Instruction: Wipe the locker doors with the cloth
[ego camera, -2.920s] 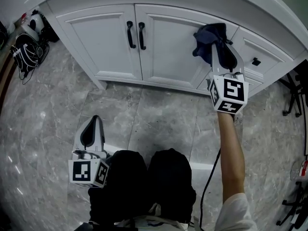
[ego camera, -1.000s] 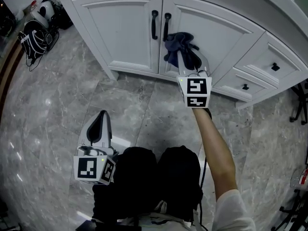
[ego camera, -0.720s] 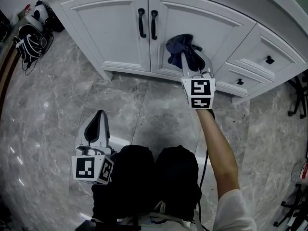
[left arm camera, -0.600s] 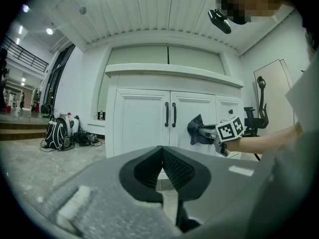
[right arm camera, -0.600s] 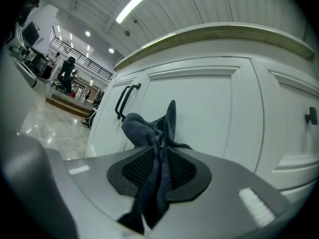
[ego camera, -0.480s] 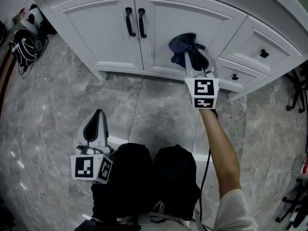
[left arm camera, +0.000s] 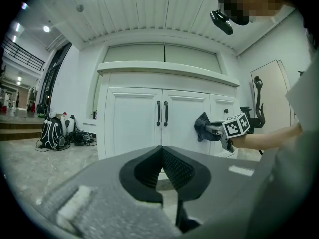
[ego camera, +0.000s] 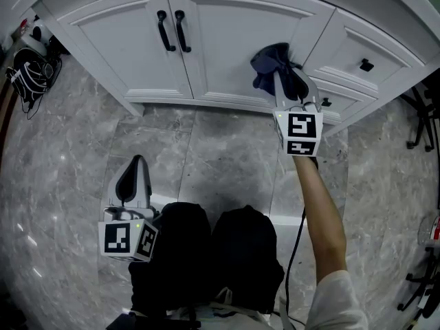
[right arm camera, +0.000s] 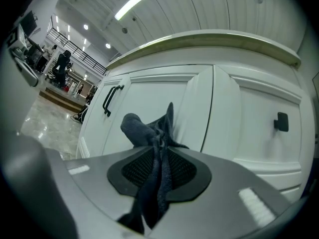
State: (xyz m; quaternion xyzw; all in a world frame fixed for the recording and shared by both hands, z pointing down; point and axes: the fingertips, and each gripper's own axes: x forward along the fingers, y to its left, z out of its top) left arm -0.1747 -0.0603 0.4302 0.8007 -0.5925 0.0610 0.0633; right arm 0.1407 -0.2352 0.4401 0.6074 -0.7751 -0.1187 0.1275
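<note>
Cloth (ego camera: 268, 62) and right gripper (ego camera: 284, 75) farther right, at door (ego camera: 227, 40) edge.

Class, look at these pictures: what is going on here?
A person holds a gripper in each hand. The right gripper is shut on a dark cloth and holds it against the right-hand door of a white cabinet, near the drawers. The left gripper is low over the stone floor by the person's knees, jaws together and empty.
</note>
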